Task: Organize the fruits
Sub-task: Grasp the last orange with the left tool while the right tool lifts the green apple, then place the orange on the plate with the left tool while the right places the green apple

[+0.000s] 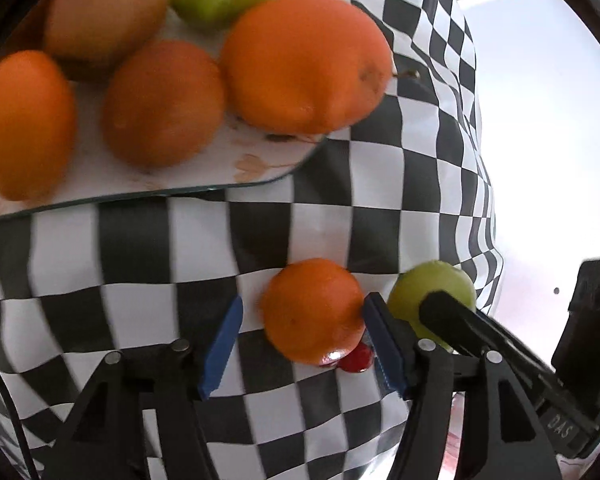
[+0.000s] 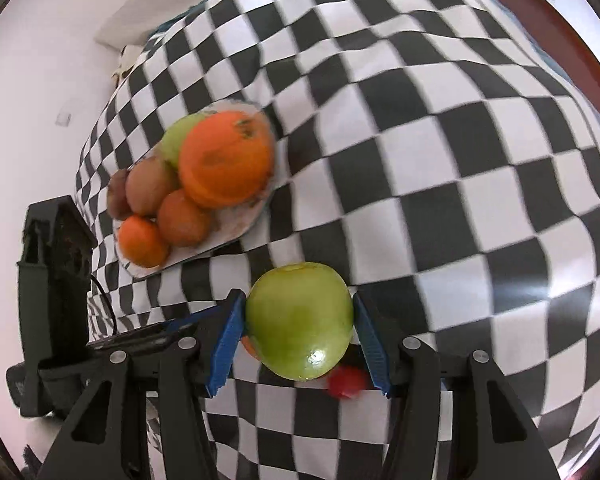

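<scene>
- Your right gripper [image 2: 296, 328] has its blue pads pressed against both flanks of the green apple [image 2: 300, 320]; it looks clamped on, though whether the apple is clear of the checkered cloth [image 2: 440, 160] I can't tell.
- Your left gripper [image 1: 300, 336] is spread wider than the small orange [image 1: 314, 310]: the right pad touches its side, the left pad stands off with a visible gap, so nothing is held yet.
- That orange sits on the cloth just beside the apple, with a small red fruit [image 1: 356, 358] tucked right against it underneath.
- The plate [image 2: 236, 228] is up and to the left of your right gripper, already loaded with oranges, a second green apple and brownish fruit, so my read is you're in the gathering step, two pickups running together.
- Next call: close the left pads evenly on the orange, then carry both fruits to the plate.
- Watch the pile; free room there looks scarce, so place gently.
</scene>
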`<state>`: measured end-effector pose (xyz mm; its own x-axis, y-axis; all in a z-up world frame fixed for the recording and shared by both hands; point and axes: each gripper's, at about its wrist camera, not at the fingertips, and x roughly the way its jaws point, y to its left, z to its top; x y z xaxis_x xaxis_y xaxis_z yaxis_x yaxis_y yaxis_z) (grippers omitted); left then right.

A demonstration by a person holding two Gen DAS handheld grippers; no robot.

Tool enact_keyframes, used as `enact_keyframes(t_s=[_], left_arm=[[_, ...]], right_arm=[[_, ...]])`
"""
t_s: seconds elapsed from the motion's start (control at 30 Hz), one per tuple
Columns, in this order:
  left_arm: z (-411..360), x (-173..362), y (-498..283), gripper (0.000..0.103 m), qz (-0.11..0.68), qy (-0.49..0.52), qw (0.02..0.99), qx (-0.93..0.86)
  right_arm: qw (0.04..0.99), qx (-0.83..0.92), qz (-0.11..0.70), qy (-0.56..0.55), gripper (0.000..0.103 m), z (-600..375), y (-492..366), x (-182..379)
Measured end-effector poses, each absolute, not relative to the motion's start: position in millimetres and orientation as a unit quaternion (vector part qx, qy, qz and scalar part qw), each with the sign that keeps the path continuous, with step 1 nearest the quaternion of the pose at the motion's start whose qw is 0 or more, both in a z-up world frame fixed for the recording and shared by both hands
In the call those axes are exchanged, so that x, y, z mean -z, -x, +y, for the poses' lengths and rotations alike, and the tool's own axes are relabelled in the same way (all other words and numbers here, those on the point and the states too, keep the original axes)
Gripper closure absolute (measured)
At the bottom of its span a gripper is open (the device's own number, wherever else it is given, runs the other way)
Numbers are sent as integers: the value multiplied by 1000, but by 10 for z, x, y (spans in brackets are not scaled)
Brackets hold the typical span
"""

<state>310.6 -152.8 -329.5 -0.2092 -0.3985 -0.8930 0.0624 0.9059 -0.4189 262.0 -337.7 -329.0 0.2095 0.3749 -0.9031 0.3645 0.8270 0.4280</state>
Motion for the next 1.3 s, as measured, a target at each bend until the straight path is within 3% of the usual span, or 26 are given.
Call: enact_keyframes(t_s=[0.3,0.57,1.0,1.3], left_arm=[[-1953,3453,-3006,43,750,31,631,195],[-1998,3268,-2848,44,717,-1,667,204],[-1156,2579,-2866,44,671,58,718,176],[-319,2210,-3476,44,626,87,769,91]], right_arm=[[725,31,616,-306,46,-3782,-2378,3244],[724,34,613,-315,46,-3854,-2304,3295],[740,-37,593,-316,46,-3487,-2723,2970],[754,-110,585,-279,46,-2844,-3520,2711]])
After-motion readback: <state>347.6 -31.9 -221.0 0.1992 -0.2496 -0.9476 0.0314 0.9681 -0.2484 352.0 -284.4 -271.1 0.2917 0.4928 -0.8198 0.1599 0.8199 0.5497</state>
